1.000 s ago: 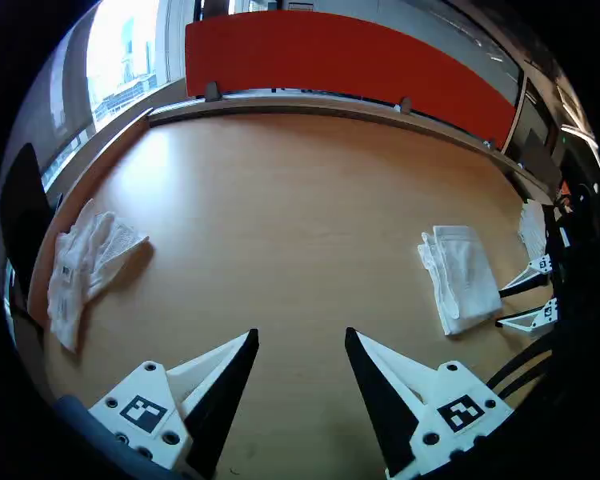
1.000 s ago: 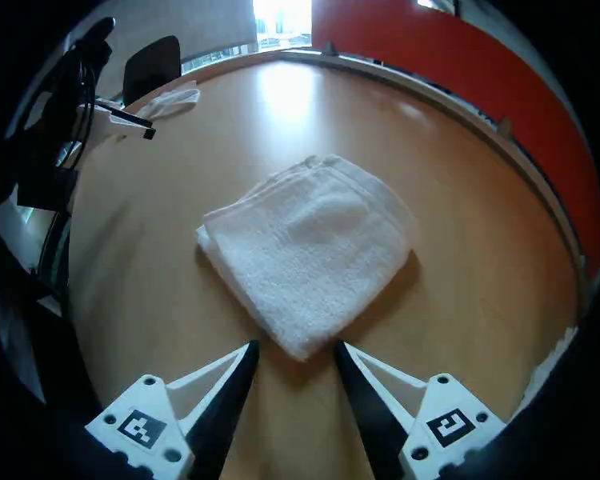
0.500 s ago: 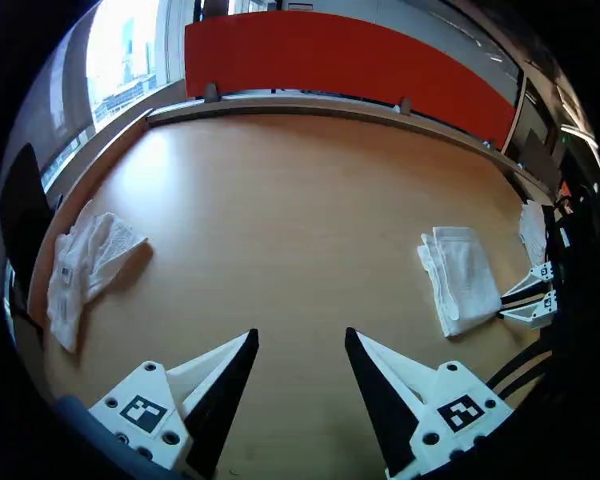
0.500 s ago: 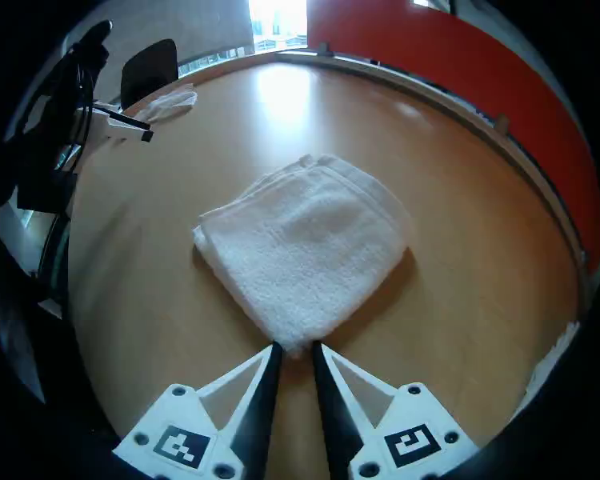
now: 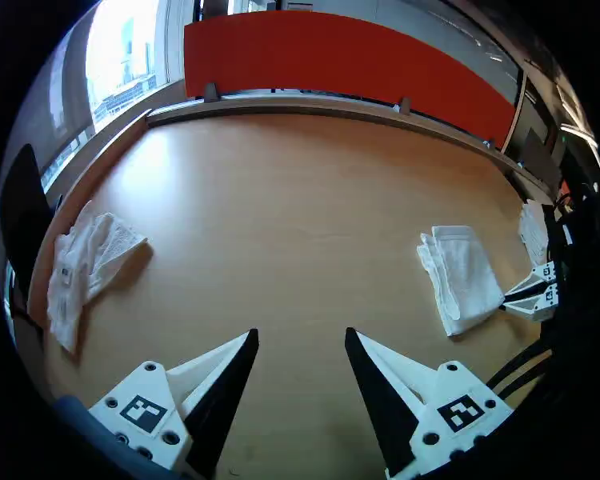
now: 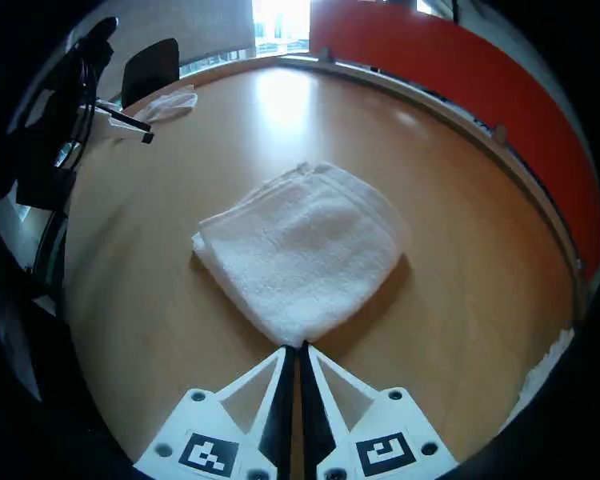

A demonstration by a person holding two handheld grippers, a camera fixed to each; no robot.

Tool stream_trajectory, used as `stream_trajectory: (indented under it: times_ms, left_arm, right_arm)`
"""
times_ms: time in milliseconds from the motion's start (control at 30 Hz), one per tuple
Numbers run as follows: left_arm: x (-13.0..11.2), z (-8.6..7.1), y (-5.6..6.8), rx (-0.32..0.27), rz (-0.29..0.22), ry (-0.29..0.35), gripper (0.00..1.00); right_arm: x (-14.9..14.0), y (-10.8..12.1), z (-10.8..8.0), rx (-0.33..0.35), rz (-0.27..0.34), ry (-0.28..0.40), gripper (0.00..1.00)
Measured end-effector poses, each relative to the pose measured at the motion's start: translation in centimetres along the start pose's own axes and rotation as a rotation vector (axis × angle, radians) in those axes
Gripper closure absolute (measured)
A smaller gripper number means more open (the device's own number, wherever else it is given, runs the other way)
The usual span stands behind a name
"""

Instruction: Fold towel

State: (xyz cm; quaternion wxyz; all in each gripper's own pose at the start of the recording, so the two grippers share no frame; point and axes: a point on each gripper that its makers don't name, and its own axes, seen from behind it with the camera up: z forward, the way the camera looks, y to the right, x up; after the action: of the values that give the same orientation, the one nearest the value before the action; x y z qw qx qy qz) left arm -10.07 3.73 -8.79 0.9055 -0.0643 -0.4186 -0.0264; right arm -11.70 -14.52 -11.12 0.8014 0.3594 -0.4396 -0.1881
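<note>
My left gripper [image 5: 300, 333] hangs over the bare table [image 5: 300, 200] with its fingers spread wide apart and nothing between them. The towel [image 6: 304, 252] lies folded into a neat square on the wood, one corner pointing straight at my right gripper [image 6: 298, 350]. In the left gripper view the towel sits well off to the right. My right fingers are drawn together with just a sliver of gap, their tips at the towel's near corner. I cannot tell whether any cloth is pinched between them. A second, crumpled cloth [image 5: 88, 260] lies near the table's far left edge, well apart from the towel. A red panel [image 5: 340, 56] runs along the back of the table.
</note>
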Motion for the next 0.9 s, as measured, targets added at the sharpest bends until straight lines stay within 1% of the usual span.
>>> stream_trajectory:
  times_ms: [167,367,700,900]
  left_arm:
    - [0.1,0.0,0.1,-0.003,0.0,0.003,0.21]
    - [0.3,0.0,0.1,-0.006,0.001,0.007,0.21]
    - [1.3,-0.1,0.5,-0.013,0.006,0.025,0.2]
    - [1.7,-0.3,0.5,-0.014,0.005,0.035,0.21]
  right_arm:
    - [1.7,0.5,-0.6,-0.013,-0.005,0.034,0.96]
    - [5.5,1.0,-2.1,-0.027,-0.033,0.095,0.96]
    - [12.7,2.0,-5.5,-0.04,-0.074,0.205,0.96]
    - [16.0,2.5,-7.8,-0.047,-0.087,0.259,0.96]
